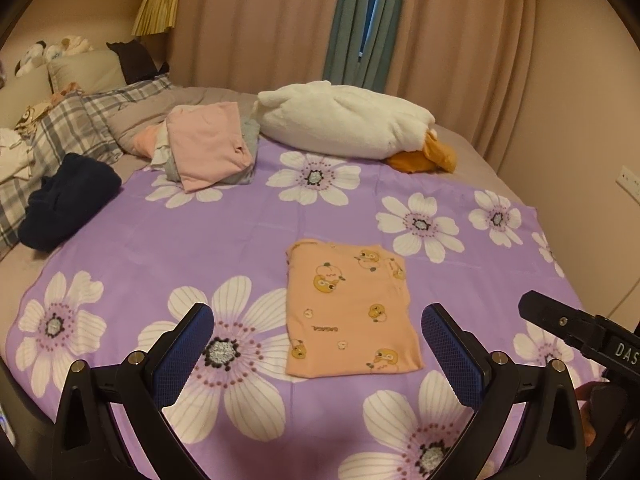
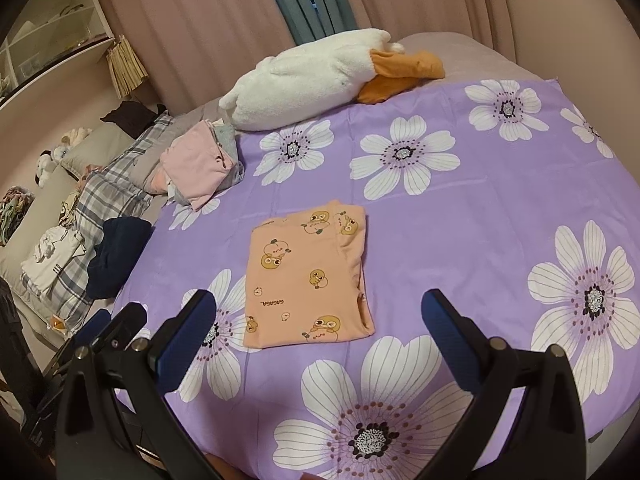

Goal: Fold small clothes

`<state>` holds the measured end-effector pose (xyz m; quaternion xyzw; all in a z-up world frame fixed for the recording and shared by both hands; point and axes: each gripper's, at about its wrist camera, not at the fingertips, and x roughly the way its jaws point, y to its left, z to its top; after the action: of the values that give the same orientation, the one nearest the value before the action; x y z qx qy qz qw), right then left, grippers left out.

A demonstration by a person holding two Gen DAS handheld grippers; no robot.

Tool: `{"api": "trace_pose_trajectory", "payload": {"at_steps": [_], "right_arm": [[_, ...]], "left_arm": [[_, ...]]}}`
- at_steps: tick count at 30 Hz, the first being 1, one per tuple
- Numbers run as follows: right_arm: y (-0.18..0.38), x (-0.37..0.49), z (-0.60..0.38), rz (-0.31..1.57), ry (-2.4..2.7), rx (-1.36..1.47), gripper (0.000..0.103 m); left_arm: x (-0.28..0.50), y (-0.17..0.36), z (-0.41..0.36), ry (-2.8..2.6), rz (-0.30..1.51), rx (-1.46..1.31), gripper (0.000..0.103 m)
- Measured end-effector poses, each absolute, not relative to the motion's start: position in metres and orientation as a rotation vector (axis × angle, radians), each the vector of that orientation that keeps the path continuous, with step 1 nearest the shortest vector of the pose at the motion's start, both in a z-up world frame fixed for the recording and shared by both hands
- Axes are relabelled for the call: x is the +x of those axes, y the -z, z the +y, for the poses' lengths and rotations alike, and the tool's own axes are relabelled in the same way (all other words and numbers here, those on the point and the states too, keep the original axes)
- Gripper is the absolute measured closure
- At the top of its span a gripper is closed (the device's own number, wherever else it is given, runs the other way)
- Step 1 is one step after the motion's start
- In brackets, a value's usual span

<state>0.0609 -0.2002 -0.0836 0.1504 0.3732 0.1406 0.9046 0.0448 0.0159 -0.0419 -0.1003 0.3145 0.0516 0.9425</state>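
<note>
I see the orange garment (image 1: pixel 352 312) already folded into a neat rectangle on the purple sheet (image 1: pixel 200 232), just ahead of my left claw (image 1: pixel 318 356) and right claw (image 2: pixel 320 344), both spread apart and empty. The navy garment (image 1: pixel 68 200) looks unfolded; a folded pile (image 1: pixel 208 148) sits behind.

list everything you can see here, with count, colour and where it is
printed garment: 1, peach with yellow cartoon prints, folded flat mid-sheet
floral sheet: 1, purple with white flowers, spread over the bed
clothes pile: 1, pink on top, grey and white beneath, far left corner of the sheet
dark garment: 1, navy, bunched at the sheet's left edge
plush toy: 1, white with orange parts, far edge of the sheet
plaid bedding: 1, grey check, far left
curtains: beige, with a teal panel, behind the bed
left gripper: 1, black with blue pads, open, empty
right gripper: 1, same colours, open, empty
</note>
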Motion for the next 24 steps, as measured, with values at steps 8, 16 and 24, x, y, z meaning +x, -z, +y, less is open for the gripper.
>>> {"api": "trace_pose_trajectory", "payload": {"at_steps": [8,16,24], "right_arm": [[0.083,0.06,-0.202,0.765,-0.279,0.306,0.0],[0.084,0.06,-0.202,0.772,-0.271,0.308,0.0],[0.082,0.056,-0.199,0.763,-0.261,0.282,0.0]], "left_arm": [[0.045,0.042,0.014,-0.104,0.642,-0.208,0.0],[0.041,0.04,0.013,-0.109,0.638,-0.213,0.0],[0.028,0.033,0.011,-0.106,0.608,-0.207,0.0]]}}
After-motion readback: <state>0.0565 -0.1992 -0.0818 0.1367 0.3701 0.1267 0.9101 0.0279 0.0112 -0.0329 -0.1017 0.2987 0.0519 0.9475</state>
